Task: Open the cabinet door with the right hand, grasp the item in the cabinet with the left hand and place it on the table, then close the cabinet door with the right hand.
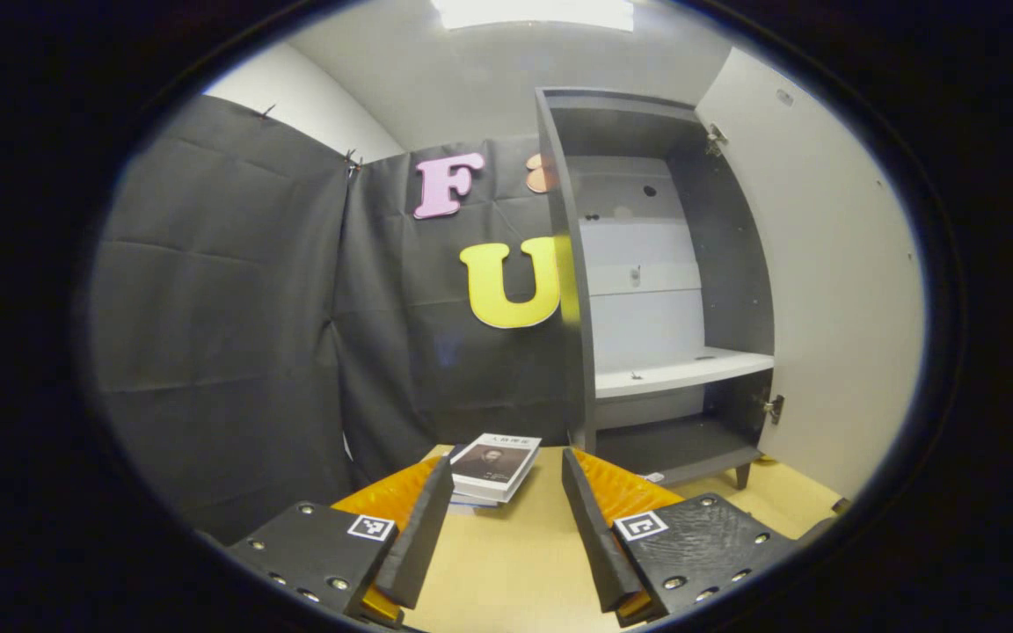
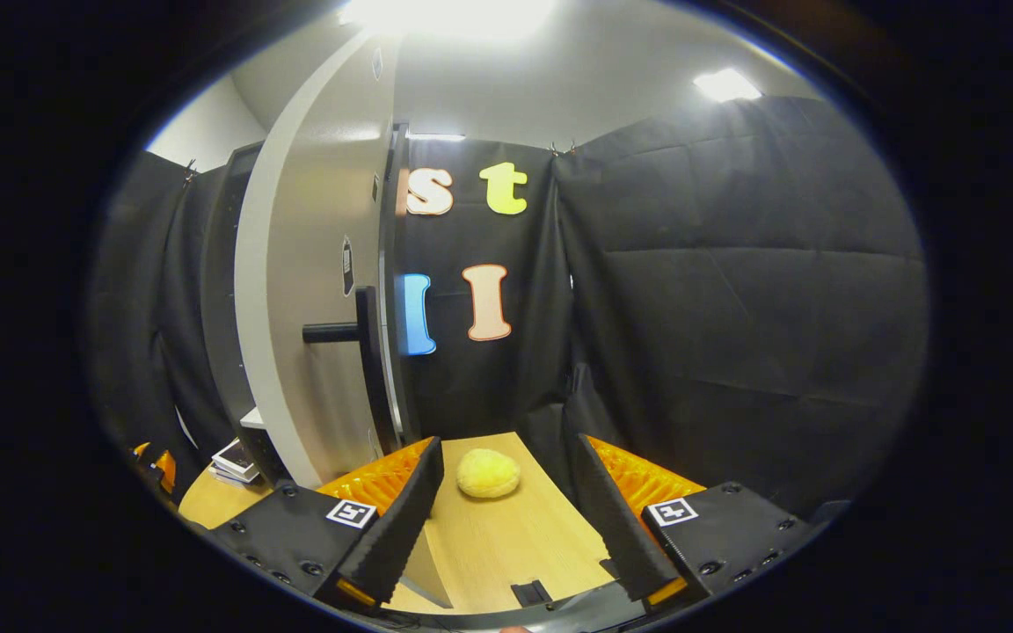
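Note:
In the left gripper view the grey cabinet (image 1: 647, 264) stands on the table with its door (image 1: 832, 290) swung wide to the right. Its white shelf (image 1: 691, 369) and floor hold nothing but small fittings. A stack of books (image 1: 496, 464) lies flat on the wooden table (image 1: 515, 563), left of the cabinet. My left gripper (image 1: 506, 462) is open just short of the books, touching nothing. In the right gripper view the open door (image 2: 313, 290) and its dark bar handle (image 2: 364, 343) are to the left. My right gripper (image 2: 506, 447) is open and holds nothing, apart from the handle.
A yellow round soft object (image 2: 488, 473) lies on the table (image 2: 506, 545) ahead of the right gripper. The books (image 2: 234, 462) lie beyond the door's lower edge. Black cloth walls close in behind and on both sides.

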Demonstrator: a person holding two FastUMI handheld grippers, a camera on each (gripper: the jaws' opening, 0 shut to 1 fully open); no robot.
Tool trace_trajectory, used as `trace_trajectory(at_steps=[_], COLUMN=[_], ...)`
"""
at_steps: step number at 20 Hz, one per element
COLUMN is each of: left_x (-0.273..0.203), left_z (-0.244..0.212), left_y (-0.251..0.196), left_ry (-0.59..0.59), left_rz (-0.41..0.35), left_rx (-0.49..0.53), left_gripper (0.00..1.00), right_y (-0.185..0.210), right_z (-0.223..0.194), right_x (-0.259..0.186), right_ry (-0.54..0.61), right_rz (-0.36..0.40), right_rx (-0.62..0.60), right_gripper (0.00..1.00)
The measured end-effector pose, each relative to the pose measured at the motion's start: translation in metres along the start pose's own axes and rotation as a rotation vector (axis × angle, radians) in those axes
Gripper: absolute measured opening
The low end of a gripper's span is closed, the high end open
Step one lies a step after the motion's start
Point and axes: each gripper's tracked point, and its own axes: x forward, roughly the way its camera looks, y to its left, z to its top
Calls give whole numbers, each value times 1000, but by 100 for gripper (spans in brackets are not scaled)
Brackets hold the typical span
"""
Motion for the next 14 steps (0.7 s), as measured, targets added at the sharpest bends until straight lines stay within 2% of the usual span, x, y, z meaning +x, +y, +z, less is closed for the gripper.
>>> trace_trajectory(at_steps=[4, 5, 13, 14], left_x=[3, 4, 0, -1], left_z=[-1, -1, 3, 2], left_y=[14, 17, 42, 45], left_ry=[-1, -3, -21, -23], left_rz=[-13, -16, -29, -30], left_rx=[18, 18, 35, 34], left_gripper=[75, 75, 75, 75], right_y=[20, 22, 45, 49], right_z=[-1, -1, -2, -1], right_x=[-9, -11, -19, -19], right_ry=[-3, -5, -6, -6], right_rz=[19, 21, 32, 40], right_rx=[7, 6, 1, 2], right_gripper=[92, 96, 92, 96])
